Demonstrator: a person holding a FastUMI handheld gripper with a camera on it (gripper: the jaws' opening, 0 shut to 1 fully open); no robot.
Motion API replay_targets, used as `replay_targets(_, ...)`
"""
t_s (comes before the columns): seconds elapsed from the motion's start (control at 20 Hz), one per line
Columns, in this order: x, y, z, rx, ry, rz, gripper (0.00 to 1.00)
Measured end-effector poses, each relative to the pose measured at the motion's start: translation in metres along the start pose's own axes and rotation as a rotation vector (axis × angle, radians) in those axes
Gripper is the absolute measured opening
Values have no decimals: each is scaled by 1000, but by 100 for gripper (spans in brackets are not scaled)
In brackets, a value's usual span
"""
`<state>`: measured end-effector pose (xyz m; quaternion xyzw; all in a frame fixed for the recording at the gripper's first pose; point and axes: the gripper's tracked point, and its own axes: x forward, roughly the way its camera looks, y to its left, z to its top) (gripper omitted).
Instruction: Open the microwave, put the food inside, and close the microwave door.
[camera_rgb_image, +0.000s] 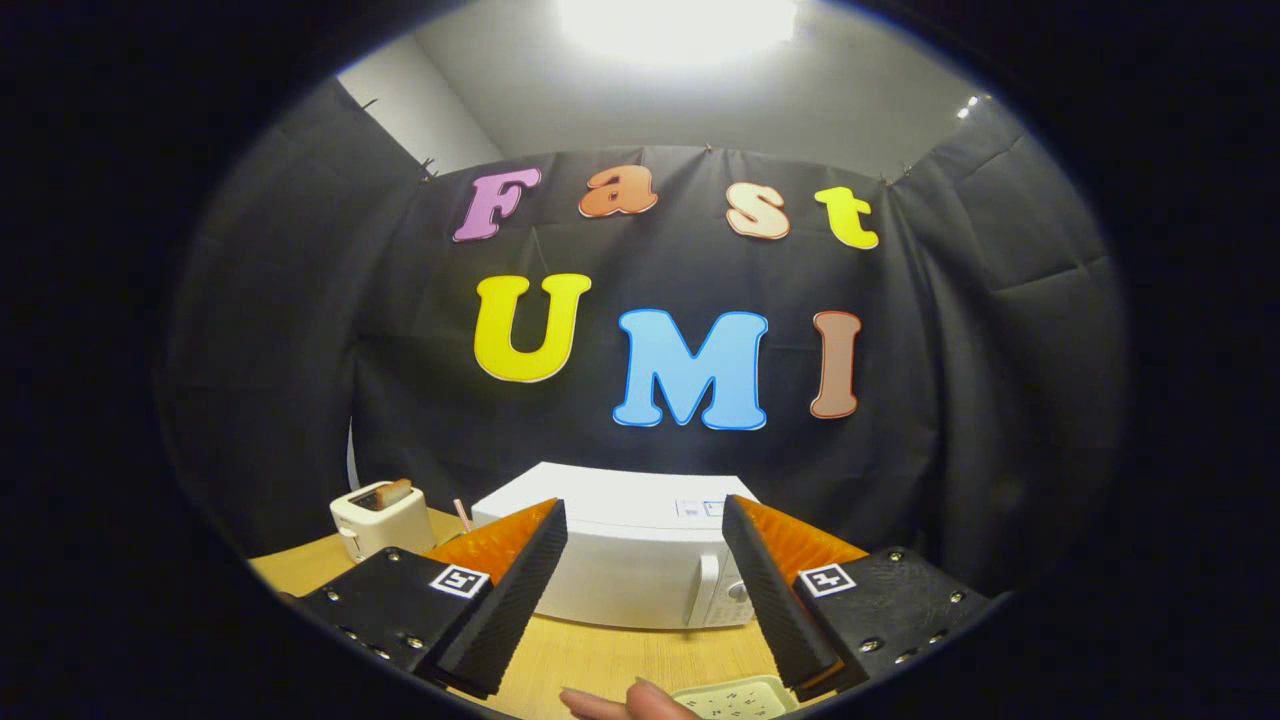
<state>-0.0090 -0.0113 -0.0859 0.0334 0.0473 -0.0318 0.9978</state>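
Nearest us, a hand (625, 703) reaches in low on the counter (590, 655), fingertips just beside a pale tray (735, 697) with small dark bits on it. We take that to be the food, but it's too cropped to be sure. Tongs (648, 600) are spread wide apart, nothing between the fingers, held above the counter with tray and hand just below them.

Beyond the fingers sits the white microwave (625, 560), door shut, handle and a knob on its right side, well apart from the tongs. A white toaster (378, 517) with a slice of toast sticking out stands to the microwave's left, something thin and pinkish between the two that we can't make out.

Status as we judge it: tray is outside on the counter and the door is closed, so food-in isn't satisfied. Left to do: get the door open, move the tray inside, shut the door. We can't see into the microwave.
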Motion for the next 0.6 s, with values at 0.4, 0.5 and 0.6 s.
replay_targets(0.4, -5, -9, 15, -10, -42, -17, 97)
replay_targets(0.5, 0, -12, 9, -16, -22, -29, 97)
replay_targets(0.6, 2, -10, 8, -14, -14, -22, 97)
